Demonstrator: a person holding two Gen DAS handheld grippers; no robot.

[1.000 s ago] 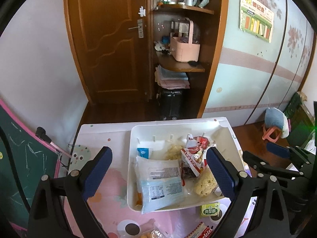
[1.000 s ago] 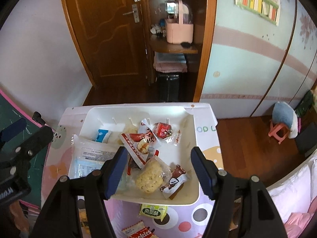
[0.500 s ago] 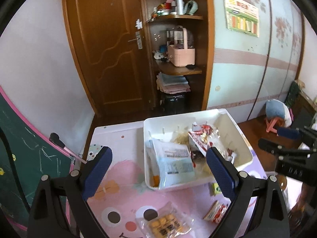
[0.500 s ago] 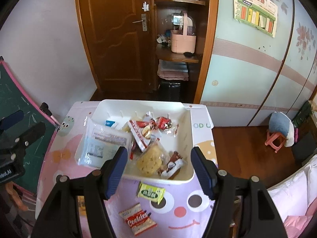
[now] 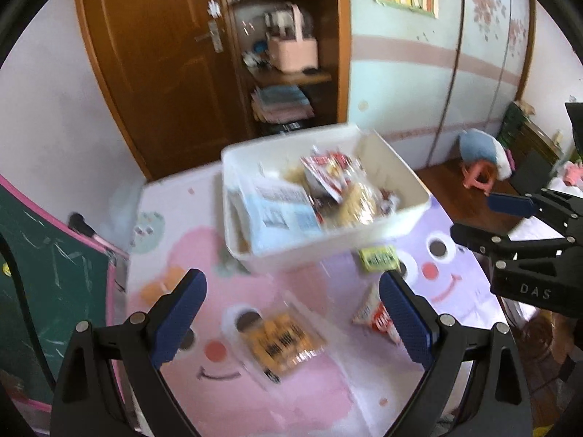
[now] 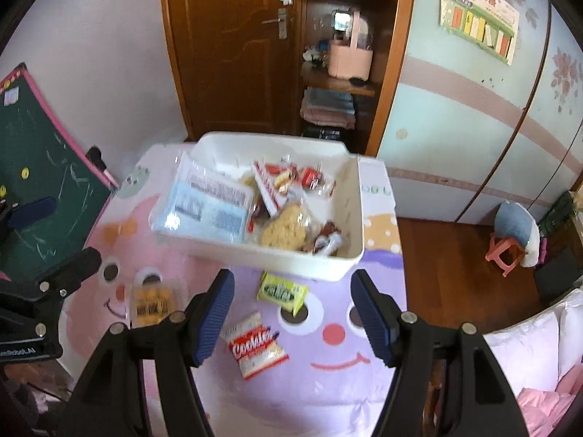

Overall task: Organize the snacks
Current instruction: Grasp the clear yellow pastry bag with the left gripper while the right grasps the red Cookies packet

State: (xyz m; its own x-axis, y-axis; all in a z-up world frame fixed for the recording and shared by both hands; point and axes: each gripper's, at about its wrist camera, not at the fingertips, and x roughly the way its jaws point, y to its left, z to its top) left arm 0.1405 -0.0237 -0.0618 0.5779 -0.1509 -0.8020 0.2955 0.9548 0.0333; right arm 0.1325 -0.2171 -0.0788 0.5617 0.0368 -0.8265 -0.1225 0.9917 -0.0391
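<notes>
Beyond both spread, empty grippers, left [image 5: 289,322] and right [image 6: 293,318], the white bin [image 6: 328,267] held mixed snack packets [image 6: 288,224].

Two fisheye views, each mounted behind a handheld gripper and looking forward and steeply down along its two blue-padded fingers onto a cartoon-printed table.

The left wrist view sits above the table's near left part. Between and just beyond the jaws of the left gripper [image 5: 289,318] lies a clear packet of orange biscuits [image 5: 282,337]; the white bin [image 5: 391,220] stands farther ahead, somewhat blurred. The right gripper [image 5: 473,218] enters from the right edge.

The right wrist view hangs nearby to the right. A red cookie packet [image 6: 257,346] lies between the jaws of the right gripper [image 6: 291,313], the white bin [image 6: 324,267] just beyond.

Both share bin, packets, table, brown door [image 6: 233,47] and shelves.
</notes>
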